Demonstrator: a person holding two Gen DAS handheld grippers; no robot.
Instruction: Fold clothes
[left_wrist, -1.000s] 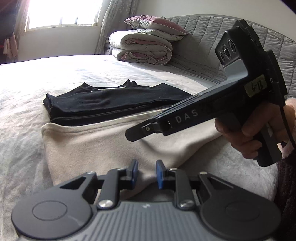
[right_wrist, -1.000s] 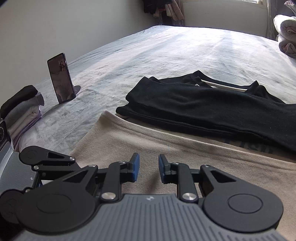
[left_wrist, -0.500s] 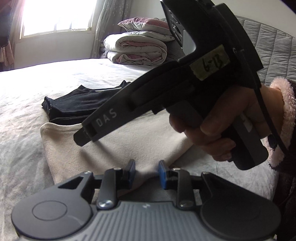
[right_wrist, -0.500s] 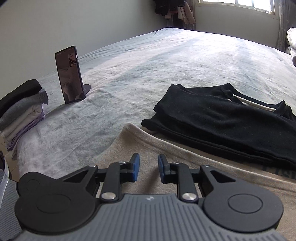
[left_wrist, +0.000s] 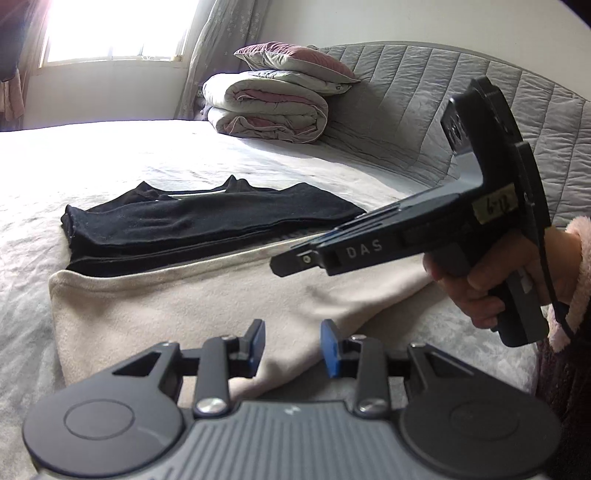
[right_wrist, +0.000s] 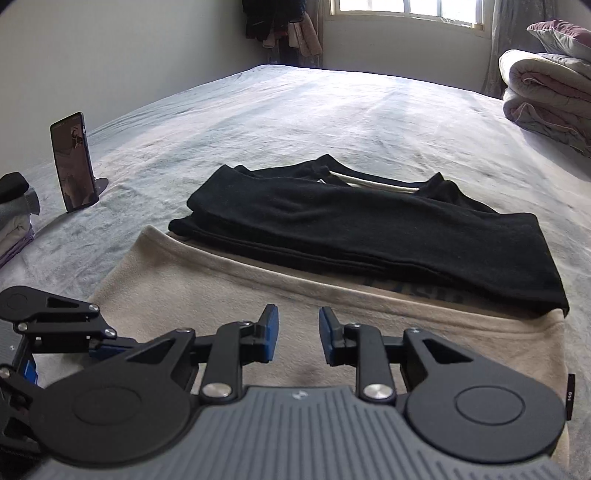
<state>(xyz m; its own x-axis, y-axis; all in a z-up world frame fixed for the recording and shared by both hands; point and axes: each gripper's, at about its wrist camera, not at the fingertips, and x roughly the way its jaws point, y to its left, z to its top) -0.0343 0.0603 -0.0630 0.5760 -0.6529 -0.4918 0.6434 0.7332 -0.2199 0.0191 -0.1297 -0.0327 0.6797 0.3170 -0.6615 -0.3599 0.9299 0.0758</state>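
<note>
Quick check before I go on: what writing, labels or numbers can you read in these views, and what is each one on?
"DAS": white letters on the side of the black right hand-held gripper.
Yellow handwritten sticker higher on its body: too blurred to read.
Faded print on the beige fleece garment, mostly hidden under the folded black garment: unreadable.

folded garment (right_wrist: 369, 236) on spread cloth (right_wrist: 229, 295), on bed (right_wrist: 295, 110)

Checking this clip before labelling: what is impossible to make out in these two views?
- Left wrist: part of the beige garment, behind the right tongs' body.
- Right wrist: print on the beige garment, under the black garment.
- Right wrist: phone screen, too small.
- Right wrist: folded stack, cut off.
</note>
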